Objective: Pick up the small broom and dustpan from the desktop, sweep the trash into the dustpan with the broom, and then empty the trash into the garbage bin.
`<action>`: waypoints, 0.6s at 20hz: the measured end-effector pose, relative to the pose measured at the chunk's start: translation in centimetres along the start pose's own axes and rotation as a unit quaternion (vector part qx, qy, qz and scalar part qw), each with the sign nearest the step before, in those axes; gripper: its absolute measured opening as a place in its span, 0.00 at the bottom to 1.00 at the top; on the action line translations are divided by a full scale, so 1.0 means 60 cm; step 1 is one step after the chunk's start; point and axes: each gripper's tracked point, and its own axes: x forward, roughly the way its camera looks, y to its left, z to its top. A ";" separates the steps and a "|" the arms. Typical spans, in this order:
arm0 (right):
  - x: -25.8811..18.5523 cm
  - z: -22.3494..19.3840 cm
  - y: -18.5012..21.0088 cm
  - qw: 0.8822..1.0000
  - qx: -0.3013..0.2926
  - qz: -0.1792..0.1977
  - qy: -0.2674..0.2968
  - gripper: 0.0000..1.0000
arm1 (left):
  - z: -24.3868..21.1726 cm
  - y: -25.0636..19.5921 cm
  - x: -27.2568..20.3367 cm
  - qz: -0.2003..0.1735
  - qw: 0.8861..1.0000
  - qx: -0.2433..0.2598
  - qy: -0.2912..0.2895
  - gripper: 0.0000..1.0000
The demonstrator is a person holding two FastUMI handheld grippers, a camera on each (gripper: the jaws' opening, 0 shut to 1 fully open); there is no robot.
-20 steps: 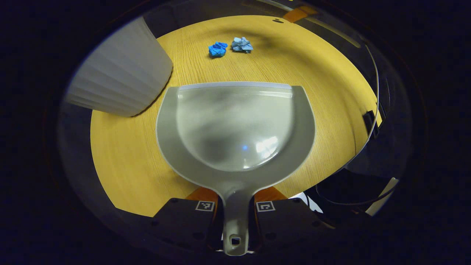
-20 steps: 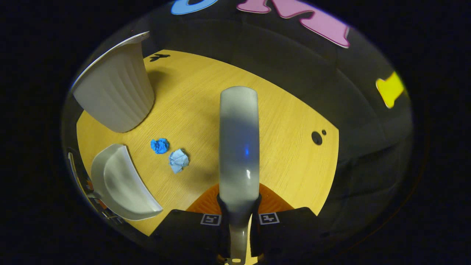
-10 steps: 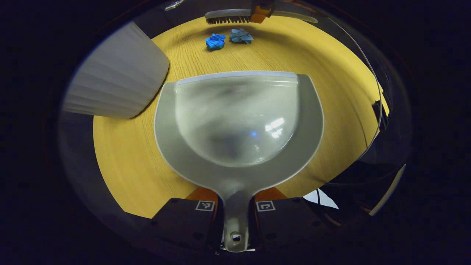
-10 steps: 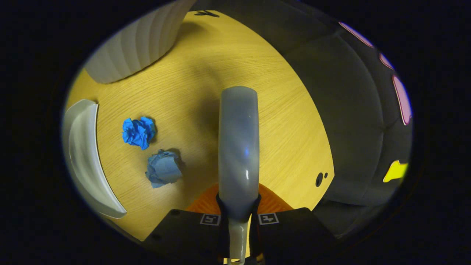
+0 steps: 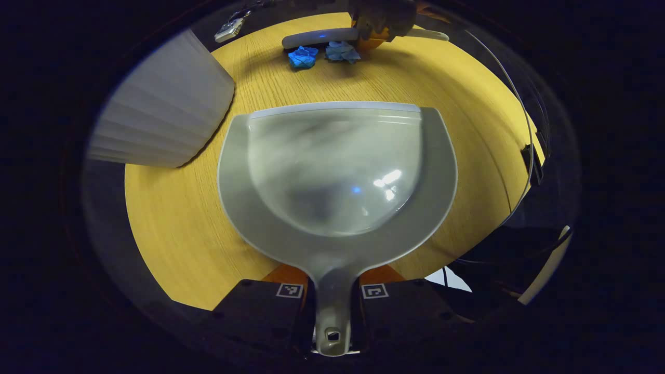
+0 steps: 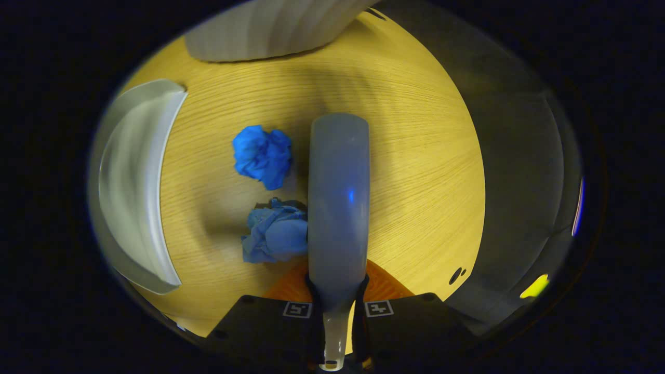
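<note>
the right gripper was clamped on the handle of the small broom, whose grey back ran straight up the middle of the right gripper view over the yellow wooden desktop. just left of the broom lay two crumpled paper balls: a bright blue one near its far end and a paler blue one touching its side, nearer the fingers. further left sat the grey dustpan, its open edge facing the paper. the ribbed white garbage bin stood at the top.
</note>
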 end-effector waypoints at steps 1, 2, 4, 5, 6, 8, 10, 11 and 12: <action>-0.009 0.000 0.018 1.000 -0.021 0.010 -0.001 0.22 | 0.000 0.001 0.003 0.001 1.000 0.003 -0.003 0.24; -0.017 -0.005 0.034 0.999 -0.036 0.027 0.000 0.22 | 0.000 0.001 0.005 0.002 1.000 0.010 -0.008 0.25; -0.025 -0.023 0.066 0.996 -0.050 0.077 0.000 0.22 | -0.004 -0.004 0.003 0.007 0.999 0.031 -0.016 0.25; -0.038 -0.019 0.094 0.993 -0.051 0.107 0.003 0.22 | -0.006 -0.007 0.003 0.013 0.999 0.040 -0.018 0.25; -0.048 -0.025 0.117 0.990 -0.048 0.133 0.010 0.23 | -0.007 -0.010 0.004 0.019 0.998 0.048 -0.019 0.25; -0.071 -0.029 0.152 0.981 -0.022 0.191 0.014 0.23 | -0.003 -0.013 0.001 0.027 0.998 0.058 -0.023 0.25; -0.073 -0.026 0.163 0.972 0.016 0.233 0.011 0.23 | -0.005 -0.015 0.004 0.028 0.997 0.070 -0.037 0.25; -0.086 -0.025 0.172 0.965 0.045 0.257 0.012 0.23 | -0.008 -0.015 0.001 0.028 0.996 0.070 -0.036 0.24; -0.094 -0.024 0.176 0.955 0.076 0.288 0.010 0.23 | -0.008 -0.015 0.001 0.029 0.997 0.066 -0.035 0.24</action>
